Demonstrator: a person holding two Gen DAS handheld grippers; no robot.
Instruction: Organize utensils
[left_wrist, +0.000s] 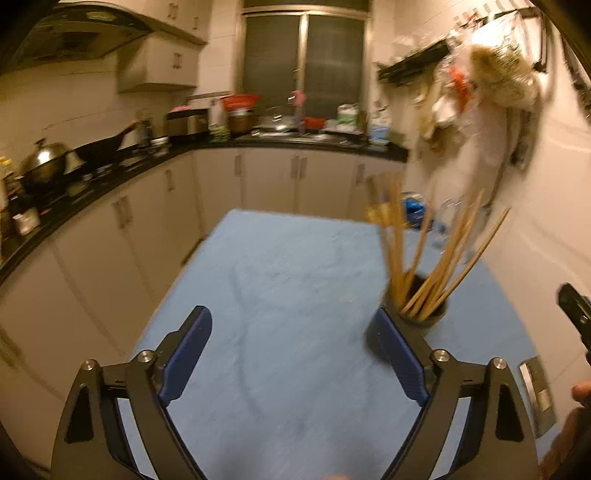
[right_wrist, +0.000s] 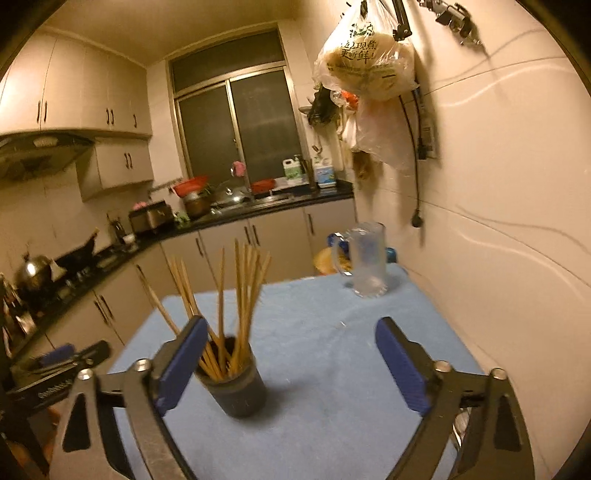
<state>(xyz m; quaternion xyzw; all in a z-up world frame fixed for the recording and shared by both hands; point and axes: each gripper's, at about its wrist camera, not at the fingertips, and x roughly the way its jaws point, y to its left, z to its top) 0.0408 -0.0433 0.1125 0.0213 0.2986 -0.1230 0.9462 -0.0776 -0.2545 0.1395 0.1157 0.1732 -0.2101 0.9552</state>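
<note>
A: Left gripper (left_wrist: 293, 354), state?

B: Jaws spread wide, nothing between the blue pads. It hangs over the blue-covered bench (left_wrist: 288, 258). View is smeared by motion blur.

A: Right gripper (right_wrist: 290, 363)?

B: Also spread wide, empty. Its left pad sits in front of the dark cup (right_wrist: 236, 384) in its own view; cannot tell whether it touches the rim.

A: Where are the chopsticks?

B: Bundle of wooden chopsticks (right_wrist: 236, 295) standing in that dark cup, fanned out, tips leaning several ways. Cup is upright on the bench (right_wrist: 332, 350), toward the near left part of the cloth in the right view. In the left view the cup (left_wrist: 415, 314) shows just beyond the right pad, chopsticks (left_wrist: 436, 258) splayed above it.

A: Anything else on the bench?

B: A clear glass mug (right_wrist: 365, 258) with a handle, upright at the far right corner, near the wall, well apart from the cup.

A: Surroundings?

B: A plastic bag (right_wrist: 365, 55) hangs on the right wall. Part of the left gripper (right_wrist: 66, 360) is visible at the left edge of the right view.
</note>
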